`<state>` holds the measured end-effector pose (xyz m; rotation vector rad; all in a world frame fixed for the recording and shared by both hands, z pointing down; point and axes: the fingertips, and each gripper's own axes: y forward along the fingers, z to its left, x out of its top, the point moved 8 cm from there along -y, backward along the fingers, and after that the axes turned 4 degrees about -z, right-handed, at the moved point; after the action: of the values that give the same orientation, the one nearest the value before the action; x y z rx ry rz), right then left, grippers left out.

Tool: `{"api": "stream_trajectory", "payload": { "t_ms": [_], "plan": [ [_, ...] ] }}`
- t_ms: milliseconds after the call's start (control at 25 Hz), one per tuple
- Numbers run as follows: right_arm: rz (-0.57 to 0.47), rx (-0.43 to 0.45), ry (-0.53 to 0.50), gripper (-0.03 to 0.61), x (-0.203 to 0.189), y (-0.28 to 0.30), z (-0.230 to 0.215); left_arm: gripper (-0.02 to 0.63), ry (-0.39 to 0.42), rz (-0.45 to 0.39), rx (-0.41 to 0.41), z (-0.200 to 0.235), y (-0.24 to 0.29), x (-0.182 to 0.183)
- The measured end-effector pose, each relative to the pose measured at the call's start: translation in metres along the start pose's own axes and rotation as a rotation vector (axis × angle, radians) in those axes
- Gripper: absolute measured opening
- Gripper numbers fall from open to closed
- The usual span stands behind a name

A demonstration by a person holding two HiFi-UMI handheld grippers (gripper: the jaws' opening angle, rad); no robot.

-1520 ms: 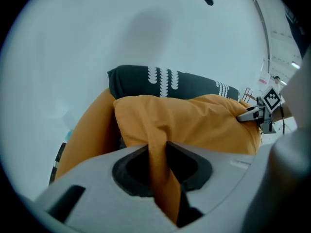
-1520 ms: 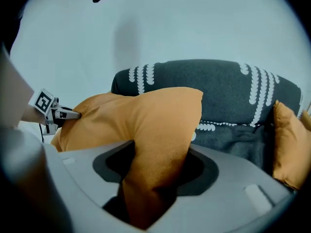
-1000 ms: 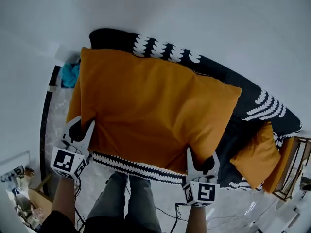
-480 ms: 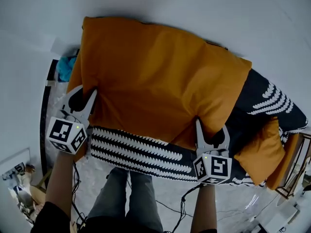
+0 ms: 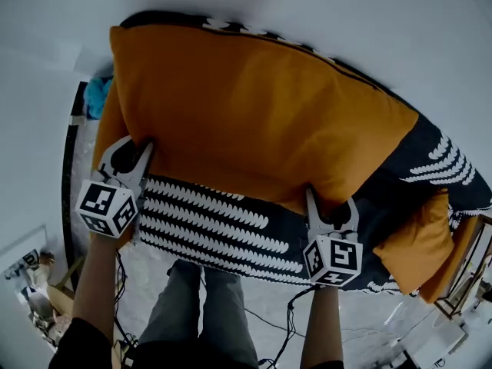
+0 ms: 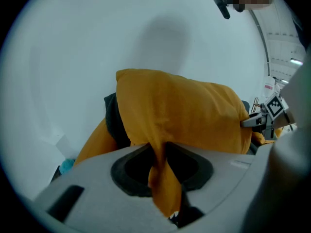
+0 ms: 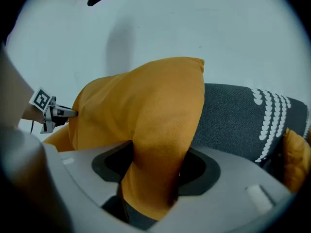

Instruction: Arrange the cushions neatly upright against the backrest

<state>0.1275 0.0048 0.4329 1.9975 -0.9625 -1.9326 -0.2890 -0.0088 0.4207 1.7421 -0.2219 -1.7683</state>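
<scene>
White wall [image 5: 346, 21] fills the top of the head view from 9 round to 3 o'clock. Pale glossy floor [image 5: 157, 271] shows at 7 o'clock. Between them runs the long charcoal fabric sofa with white scalloped print [image 5: 223, 233], slanting from 10 down to 4 o'clock.

Over most of that sofa spreads the big orange fabric cushion [image 5: 246, 121]. Its top edge lies close under the sofa's back edge at 12 o'clock. Whether its lower edge sits on the seat is hard to tell, as the cushion itself hides the seat under it.

At 4 o'clock lies a smaller orange cushion [image 5: 419, 244], partly tucked behind the sofa's end. A teal bundle [image 5: 96, 94] peeks out at 10 o'clock, half hidden by the big cushion.

Now the tongs. The left gripper [image 5: 134, 148] is at 9 o'clock, on the big cushion's lower left corner, and the cushion runs off from it towards 1 o'clock. In the left gripper view its jaws are clenched tight on a thin fold of the orange cloth.

The right gripper [image 5: 330, 202] is at 5 o'clock, on the lower right edge, with the cushion rising from it towards 11 o'clock. In the right gripper view its jaws stand wider, clamped on a thick bunch of the cushion.
</scene>
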Motion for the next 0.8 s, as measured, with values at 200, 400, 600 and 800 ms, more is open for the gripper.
{"api": "stream_trajectory", "payload": {
  "t_ms": [200, 400, 600, 800],
  "plan": [
    [0.053, 0.002, -0.013, 0.295, -0.009, 0.03, 0.002, 0.1, -0.015, 0.05, 0.013, 0.018, 0.017, -0.018],
    [0.088, -0.003, -0.02, 0.296, -0.01, 0.048, 0.0, 0.111, -0.04, 0.081, 0.021, 0.027, 0.034, -0.023],
    [0.089, -0.005, -0.011, 0.308, -0.025, 0.048, -0.005, 0.135, -0.056, 0.088, 0.025, 0.024, 0.038, -0.032],
    [0.09, -0.009, -0.007, 0.347, -0.026, 0.045, -0.006, 0.207, -0.059, 0.08, 0.028, 0.024, 0.035, -0.032]
  ]
}}
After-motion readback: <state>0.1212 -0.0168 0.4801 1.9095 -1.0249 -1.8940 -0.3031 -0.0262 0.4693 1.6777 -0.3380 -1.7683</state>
